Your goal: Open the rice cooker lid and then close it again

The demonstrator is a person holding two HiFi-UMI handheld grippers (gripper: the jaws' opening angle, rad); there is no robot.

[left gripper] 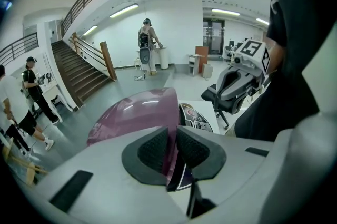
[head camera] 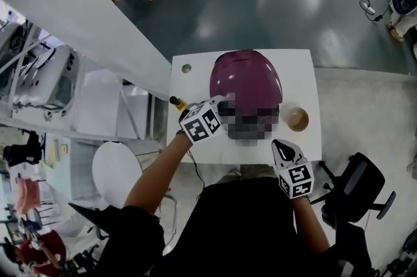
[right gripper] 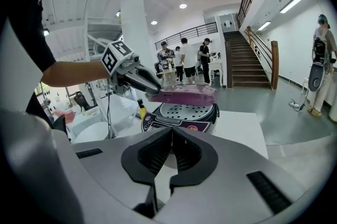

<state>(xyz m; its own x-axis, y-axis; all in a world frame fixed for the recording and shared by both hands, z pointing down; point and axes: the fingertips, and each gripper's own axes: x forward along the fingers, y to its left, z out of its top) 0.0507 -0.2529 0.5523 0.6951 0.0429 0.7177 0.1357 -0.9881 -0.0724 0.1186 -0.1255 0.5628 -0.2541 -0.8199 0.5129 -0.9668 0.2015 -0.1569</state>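
A person seated at a white desk [head camera: 306,73] holds a two-jaw gripper in each hand over a rice cooker [right gripper: 181,122] that stands near the desk's middle. The left gripper [left gripper: 172,146] has its jaws clamped on the front edge of the cooker's purple lid [head camera: 245,77], the dark pads [left gripper: 154,150] only a narrow gap apart with the lid's rim pinched between them. Seen from the right gripper view, the lid is raised partway, its front edge held clear of the body, with the perforated inner plate [right gripper: 187,110] showing beneath it and the control panel [right gripper: 171,124] facing the person.

The right gripper [head camera: 281,148] hovers over the desk's near right corner, apart from the cooker, its jaws pressed together with nothing between them.

A tan bowl [head camera: 296,118] sits on the desk just right of the cooker, and a yellow bottle with a dark cap [head camera: 176,102] stands at the desk's left edge, beside the left gripper. A black office chair [head camera: 355,181] stands on the floor to the person's right. In the background, several people stand near a staircase [right gripper: 250,59]
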